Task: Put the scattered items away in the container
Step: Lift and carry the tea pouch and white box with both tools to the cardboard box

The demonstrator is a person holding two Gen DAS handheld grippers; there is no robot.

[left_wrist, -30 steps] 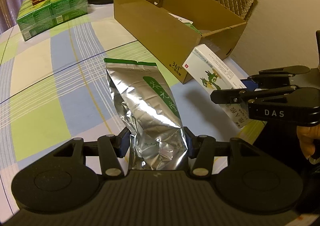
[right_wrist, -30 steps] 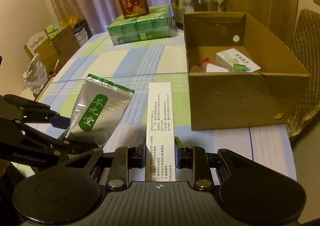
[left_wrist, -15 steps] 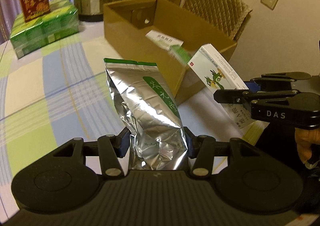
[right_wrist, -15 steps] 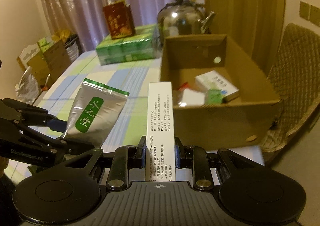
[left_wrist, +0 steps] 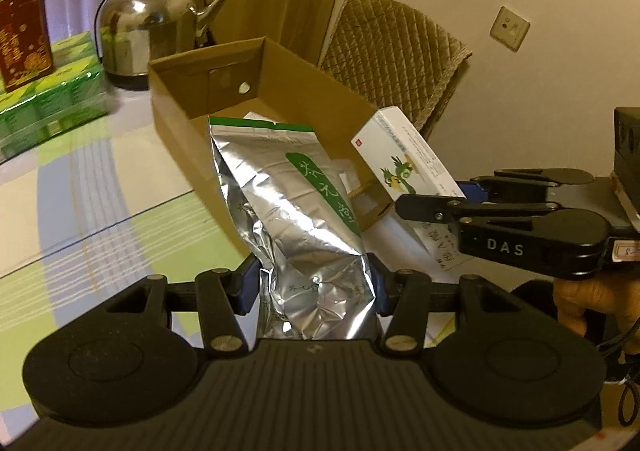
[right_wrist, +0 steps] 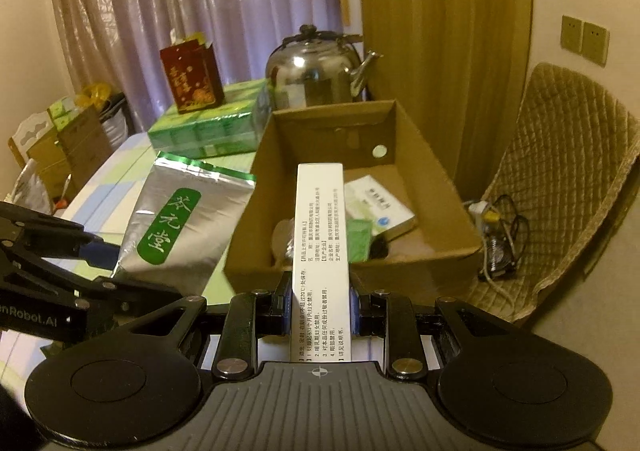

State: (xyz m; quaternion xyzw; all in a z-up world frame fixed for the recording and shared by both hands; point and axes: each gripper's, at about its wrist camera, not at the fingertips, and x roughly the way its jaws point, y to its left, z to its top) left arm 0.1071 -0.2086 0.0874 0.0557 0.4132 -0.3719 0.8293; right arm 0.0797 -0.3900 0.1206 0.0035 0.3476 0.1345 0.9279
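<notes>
Both grippers are raised level, side by side, facing the carton [right_wrist: 436,211] on the checked tablecloth [left_wrist: 100,187]; curtains [right_wrist: 200,11] hang behind. Left gripper [left_wrist: 312,287] clamps the foil pouch's [left_wrist: 296,211] crumpled base. Right gripper [right_wrist: 320,305] pinches the white box [right_wrist: 320,235], which juts over the carton's near wall.

- Open-topped cardboard box [right_wrist: 436,211]: far half of floor bare, reachable from above.
- Near half crowded by small packets [right_wrist: 380,207].
- Kettle [right_wrist: 316,71] standing just beyond far wall, green packs [right_wrist: 208,127] far left.
- Quilted chair [right_wrist: 568,155] close on right side.
- Striped tabletop [left_wrist: 92,187] left of box bare.
</notes>
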